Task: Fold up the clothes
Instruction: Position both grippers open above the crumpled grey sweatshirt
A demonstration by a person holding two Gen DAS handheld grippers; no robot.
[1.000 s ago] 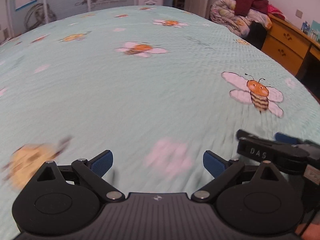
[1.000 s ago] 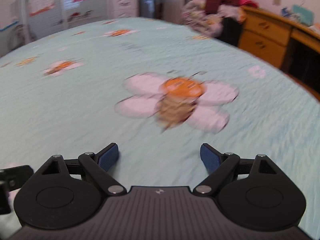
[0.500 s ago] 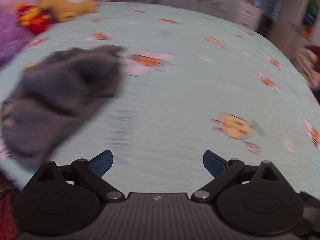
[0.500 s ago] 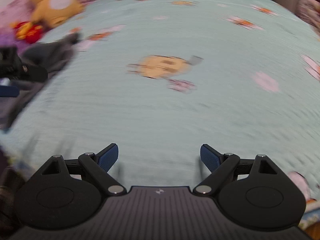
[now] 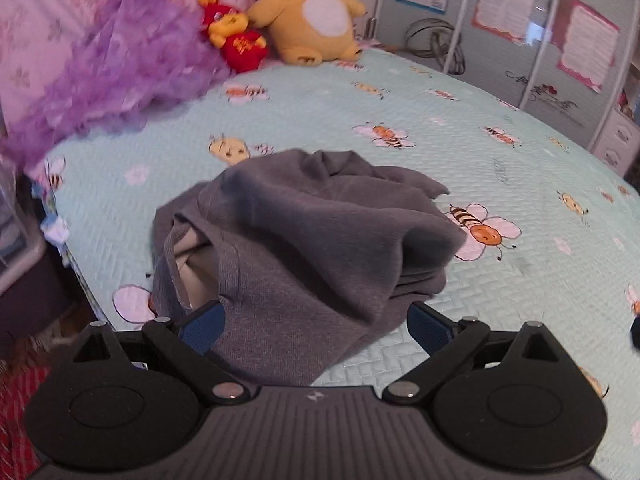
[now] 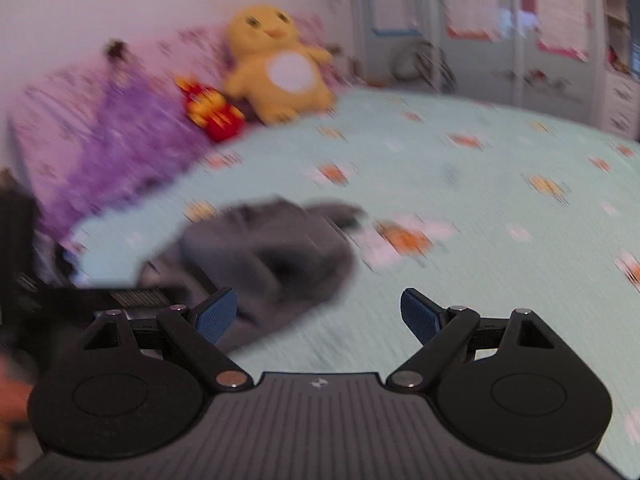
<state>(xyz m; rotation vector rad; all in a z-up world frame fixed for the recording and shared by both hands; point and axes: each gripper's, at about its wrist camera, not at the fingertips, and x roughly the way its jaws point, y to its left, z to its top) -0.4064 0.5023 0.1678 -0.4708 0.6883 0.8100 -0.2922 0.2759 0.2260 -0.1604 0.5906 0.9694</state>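
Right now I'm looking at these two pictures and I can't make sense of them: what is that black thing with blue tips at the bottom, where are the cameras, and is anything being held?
There is no robot here. A person carries a two-finger gripper in each hand, and a wide-angle camera on each one looks forward along its fingers. One picture comes from the left gripper, the other from the right gripper; the black shape at the bottom is the tool itself, and the blue tips are its finger pads.

Both look across a bed with a pale green bee-print cover. On it lies a crumpled grey garment, not yet folded. At the head of the bed sit a yellow plush toy, a small red one and a purple frilly cushion.

Both grippers are open and hold nothing. The right view is blurred.
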